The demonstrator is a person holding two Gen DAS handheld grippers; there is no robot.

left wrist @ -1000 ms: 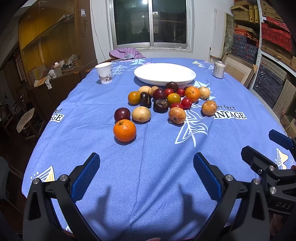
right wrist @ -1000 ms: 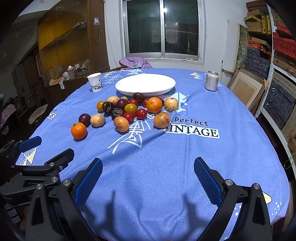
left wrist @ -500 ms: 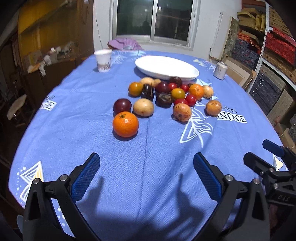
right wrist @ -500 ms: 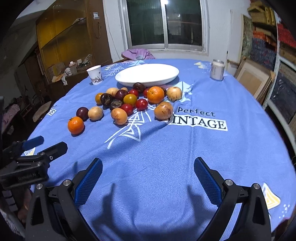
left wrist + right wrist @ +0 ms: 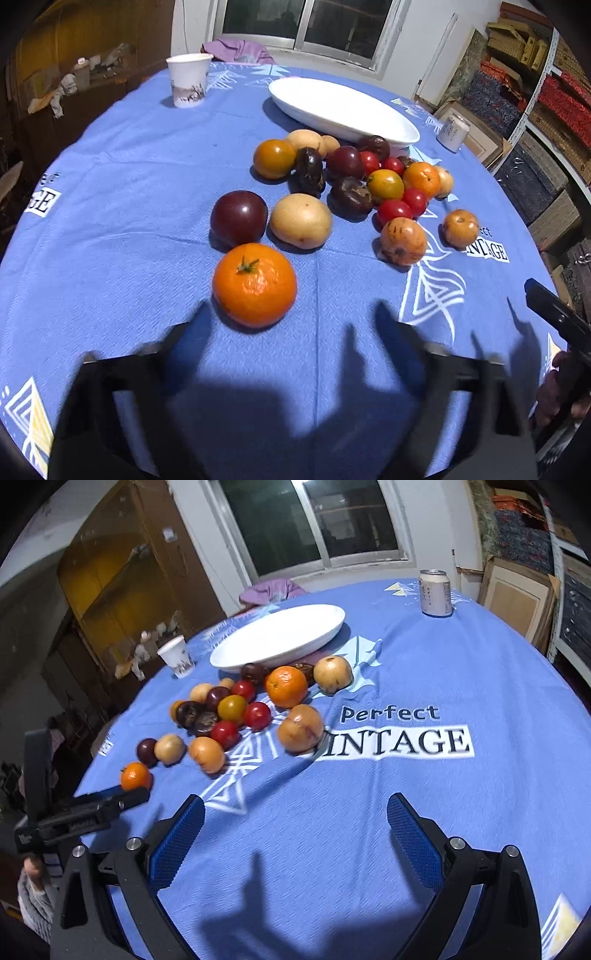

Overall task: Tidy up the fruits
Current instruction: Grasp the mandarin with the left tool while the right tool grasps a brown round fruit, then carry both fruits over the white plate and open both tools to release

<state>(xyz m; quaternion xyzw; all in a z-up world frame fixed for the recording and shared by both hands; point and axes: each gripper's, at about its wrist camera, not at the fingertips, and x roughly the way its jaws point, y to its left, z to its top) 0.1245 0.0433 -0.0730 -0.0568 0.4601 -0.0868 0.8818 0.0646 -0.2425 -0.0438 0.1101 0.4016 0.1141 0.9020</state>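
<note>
The left claw point(image 5: 291, 332), jaws closing on nothing, faced the nearest orange point(image 5: 254, 284), the empty right claw point(image 5: 295, 827) gaping, presumably for the white plate point(image 5: 343, 107).

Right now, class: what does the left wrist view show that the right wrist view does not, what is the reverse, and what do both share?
Only the left wrist view: stacked woven baskets on the shelving at the upper right.

Only the right wrist view: the whole printed wording "Perfect VINTAGE" and the right gripper, jaws open over bare cloth.

Both share: the empty white plate, the paper cup, the can, the nearest orange, and the left gripper, jaws closing on nothing.
</note>
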